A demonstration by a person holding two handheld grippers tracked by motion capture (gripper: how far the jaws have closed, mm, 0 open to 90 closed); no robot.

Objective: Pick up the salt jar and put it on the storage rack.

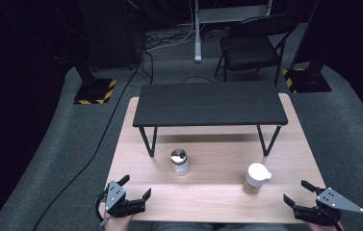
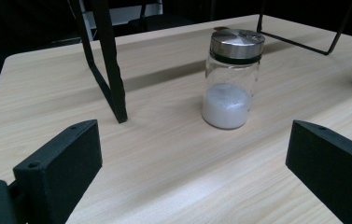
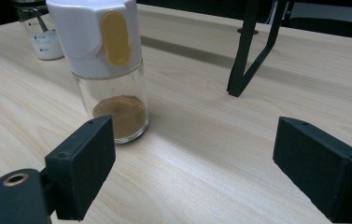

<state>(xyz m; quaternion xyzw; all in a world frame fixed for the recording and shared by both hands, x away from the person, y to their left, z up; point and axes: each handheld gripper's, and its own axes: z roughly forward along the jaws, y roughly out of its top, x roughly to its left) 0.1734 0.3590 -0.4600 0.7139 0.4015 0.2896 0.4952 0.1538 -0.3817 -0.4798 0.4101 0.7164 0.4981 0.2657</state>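
Observation:
A glass shaker with a metal lid [image 1: 179, 161] holds white powder and stands upright on the wooden table [image 1: 217, 192], in front of a low black shelf [image 1: 210, 103]. In the left gripper view the shaker [image 2: 232, 79] stands ahead of the jaws, apart from them. A glass jar with a white and yellow cap [image 1: 256, 178] holds brown powder; in the right gripper view this jar [image 3: 110, 70] stands just beyond the left jaw. My left gripper [image 1: 136, 186] rests open at the table's near left edge. My right gripper [image 1: 297, 191] is open at the near right, holding nothing.
The black shelf stands on thin angled legs [image 1: 149, 141] across the back half of the table. A folding chair [image 1: 253, 45] and two stand bases with yellow-black tape [image 1: 95, 91] are on the grey carpet beyond. Cables trail over the floor at the left.

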